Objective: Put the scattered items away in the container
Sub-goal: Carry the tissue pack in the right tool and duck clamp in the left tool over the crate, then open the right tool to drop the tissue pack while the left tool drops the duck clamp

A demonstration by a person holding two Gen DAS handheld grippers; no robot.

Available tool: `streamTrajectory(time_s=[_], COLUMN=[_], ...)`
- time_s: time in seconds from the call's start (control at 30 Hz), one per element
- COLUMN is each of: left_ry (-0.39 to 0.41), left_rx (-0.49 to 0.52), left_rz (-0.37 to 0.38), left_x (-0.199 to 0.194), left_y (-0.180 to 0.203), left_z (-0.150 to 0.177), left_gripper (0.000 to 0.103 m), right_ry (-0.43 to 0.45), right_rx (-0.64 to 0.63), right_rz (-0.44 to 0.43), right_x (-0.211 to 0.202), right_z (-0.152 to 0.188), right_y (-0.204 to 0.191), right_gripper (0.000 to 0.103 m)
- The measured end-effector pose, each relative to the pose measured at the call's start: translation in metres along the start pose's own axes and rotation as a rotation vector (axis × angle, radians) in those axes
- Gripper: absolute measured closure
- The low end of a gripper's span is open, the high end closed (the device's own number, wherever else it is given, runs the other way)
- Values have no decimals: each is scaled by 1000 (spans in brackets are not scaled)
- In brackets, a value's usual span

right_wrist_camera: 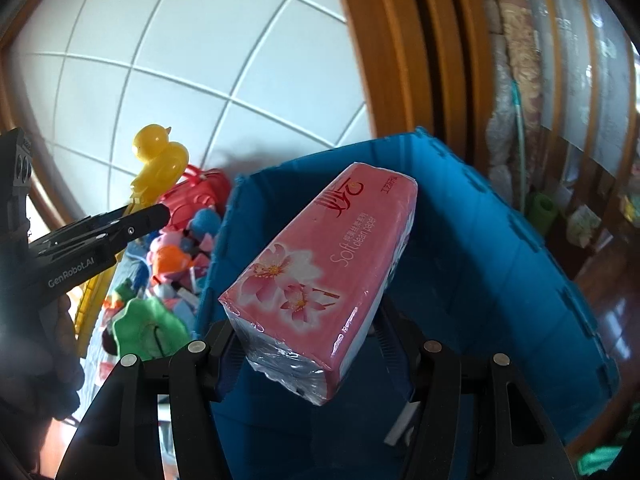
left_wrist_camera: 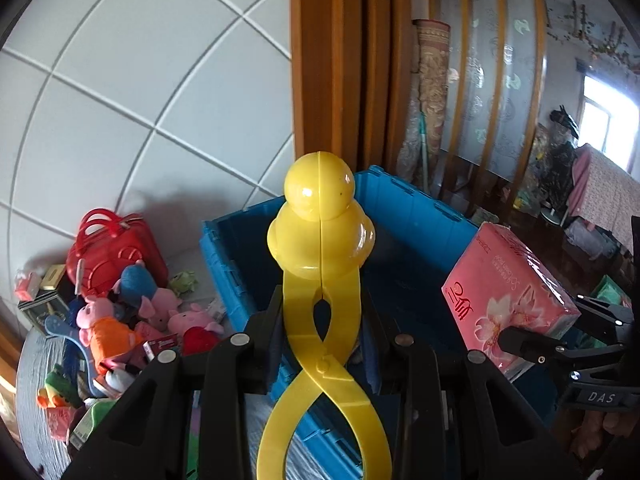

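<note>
We hold a pink tissue pack (right_wrist_camera: 320, 280) clamped in our right gripper (right_wrist_camera: 308, 344) above the open blue crate (right_wrist_camera: 500, 248). Our left gripper (left_wrist_camera: 320, 320) has its fingers pinched tight on the handles of yellow duck-shaped tongs (left_wrist_camera: 320, 220), raised over the crate's near wall. Beside the crate lie plush pigs (left_wrist_camera: 120, 320) and a red toy case (left_wrist_camera: 108, 248) against the white tiled wall (left_wrist_camera: 140, 80).

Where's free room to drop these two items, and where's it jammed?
Free: the blue crate floor, bare between its walls, under the pink tissue pack in the right gripper. Crowded: the pile of plush toys and the red bag left of the crate. The left gripper holds the yellow duck tongs.
</note>
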State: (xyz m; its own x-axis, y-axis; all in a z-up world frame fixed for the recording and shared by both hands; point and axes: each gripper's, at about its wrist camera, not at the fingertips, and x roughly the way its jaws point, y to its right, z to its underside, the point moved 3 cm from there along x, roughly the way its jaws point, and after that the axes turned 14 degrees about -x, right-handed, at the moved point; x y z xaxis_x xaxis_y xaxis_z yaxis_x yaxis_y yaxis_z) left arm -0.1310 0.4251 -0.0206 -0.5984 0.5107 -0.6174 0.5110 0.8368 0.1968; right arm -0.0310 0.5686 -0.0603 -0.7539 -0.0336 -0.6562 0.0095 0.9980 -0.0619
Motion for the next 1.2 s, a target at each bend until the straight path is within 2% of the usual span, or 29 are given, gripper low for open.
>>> streamTrajectory(time_s=[0.3, 0.53, 0.83, 1.07, 1.1, 1.13, 1.17, 1.2], left_ry=[-36, -41, -34, -24, -36, -57, -66, -67], left_rx=[36, 54, 56, 4, -9, -23, -36, -47], left_rz=[56, 83, 75, 59, 53, 54, 69, 84], left_x=[22, 34, 46, 58, 61, 66, 67, 67], left_y=[31, 46, 49, 41, 39, 37, 35, 33], left_z=[0, -4, -17, -38, -40, -42, -43, -43], left_gripper=[71, 71, 71, 71, 58, 16, 0, 0], right_ry=[-27, -34, -48, -75, -78, -81, -82, -73], right_rx=[47, 56, 55, 41, 40, 40, 43, 48], right_rz=[54, 63, 45, 36, 44, 57, 70, 85], right_x=[-5, -2, 11, 28, 29, 30, 32, 31], right_z=[13, 13, 11, 5, 4, 3, 2, 1], right_y=[23, 26, 28, 29, 31, 32, 33, 36], right_gripper=[44, 44, 44, 42, 37, 23, 8, 0])
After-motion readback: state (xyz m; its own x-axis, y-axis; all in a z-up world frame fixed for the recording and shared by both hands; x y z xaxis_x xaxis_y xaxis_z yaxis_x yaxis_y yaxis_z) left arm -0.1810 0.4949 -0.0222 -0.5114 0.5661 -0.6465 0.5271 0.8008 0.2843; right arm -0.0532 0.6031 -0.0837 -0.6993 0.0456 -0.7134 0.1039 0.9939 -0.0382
